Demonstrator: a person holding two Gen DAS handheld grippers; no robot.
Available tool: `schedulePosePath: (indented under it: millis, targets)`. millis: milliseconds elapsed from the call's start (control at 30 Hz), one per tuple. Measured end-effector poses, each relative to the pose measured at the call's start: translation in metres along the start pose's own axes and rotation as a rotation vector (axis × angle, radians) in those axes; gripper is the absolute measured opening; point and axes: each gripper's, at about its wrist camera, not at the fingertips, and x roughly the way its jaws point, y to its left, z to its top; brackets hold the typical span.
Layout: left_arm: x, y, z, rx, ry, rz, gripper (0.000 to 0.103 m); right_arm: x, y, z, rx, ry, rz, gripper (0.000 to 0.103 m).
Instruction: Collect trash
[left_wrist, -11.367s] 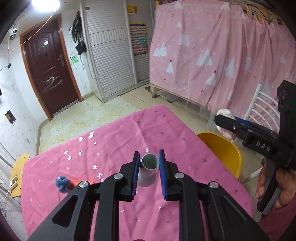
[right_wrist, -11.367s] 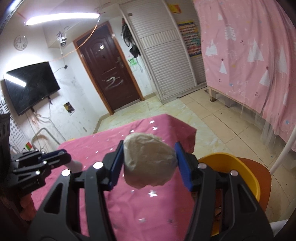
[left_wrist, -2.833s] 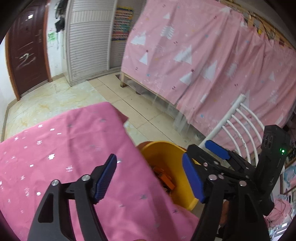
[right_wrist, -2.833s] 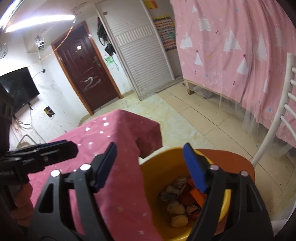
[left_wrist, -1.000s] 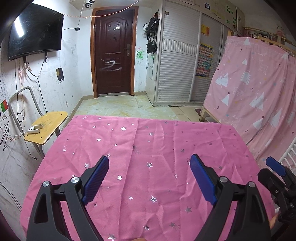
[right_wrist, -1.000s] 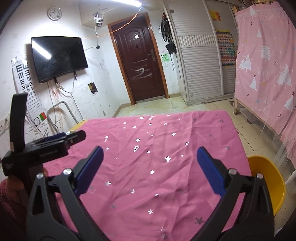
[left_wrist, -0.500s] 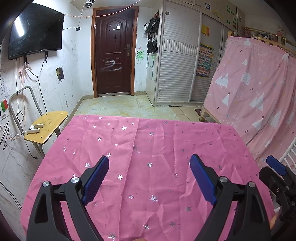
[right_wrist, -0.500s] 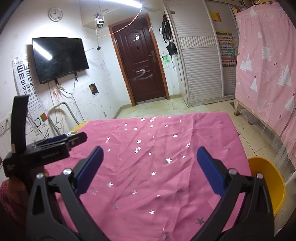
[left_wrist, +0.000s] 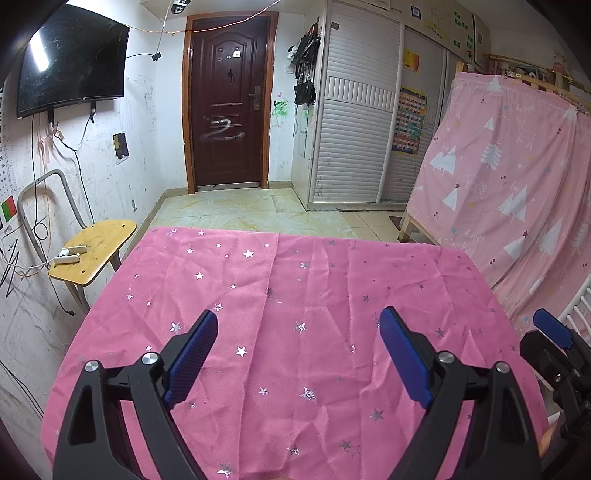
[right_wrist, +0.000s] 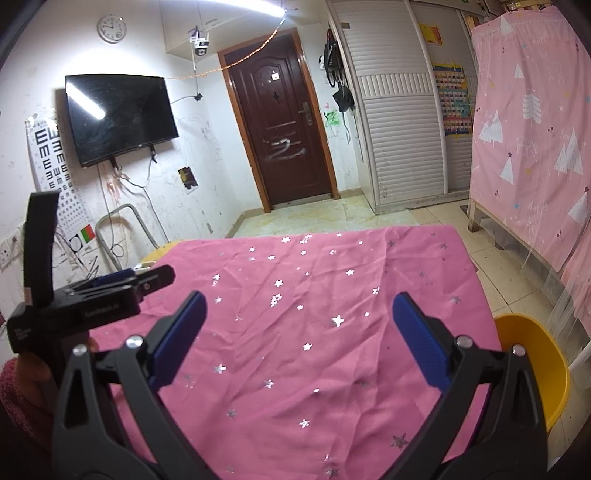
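A: Where does the trash sit?

B: The only container showing is the yellow bin (right_wrist: 532, 369), at the right edge of the right wrist view. It stands on the floor, just beside the bench's right side and lower than its top. Its mouth faces up and looks round, so no long axis can be told. Its inside cannot be seen from here, so I can't tell what it holds.

A: And the bench?

B: The bench (left_wrist: 314, 295) wears a pink cloth with silver stars, creased in a few places.

A: The tongs?

B: The left tongs (left_wrist: 295, 354) hang over the near part of the cloth, jaws spread wide, blue pads facing each other with only cloth showing between them. The right tongs (right_wrist: 299, 339) stand the same way: jaws wide apart, gripping nothing. Both point down toward the cloth and away, toward the far door (left_wrist: 229, 103).

A: Do they see each other?

B: Yes. The right wrist view shows the left tongs side-on at its left edge, held by a hand (right_wrist: 33, 373) in a reddish sleeve. The left wrist view catches a blue tip of the right tongs at its right edge.

A: Around them?

B: A dark TV (right_wrist: 118, 118) on the left wall, a yellow stool (left_wrist: 92, 251) beside the bench's far left corner, and a pink curtain (left_wrist: 517, 177) on the right.
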Motion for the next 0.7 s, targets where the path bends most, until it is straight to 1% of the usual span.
schedulePosePath:
  millis: [433,700]
  targets:
    - [0.0,0.0042,-0.0014,-0.002,0.003,0.001,0.082,-0.0003,-0.0008,0.0024,-0.002,0.0,0.001,0.097]
    - [0.0012,0.0002,-0.0025,0.008,0.005,-0.002,0.081,-0.0001,-0.0013,0.0029,-0.002,0.002,-0.002,0.097]
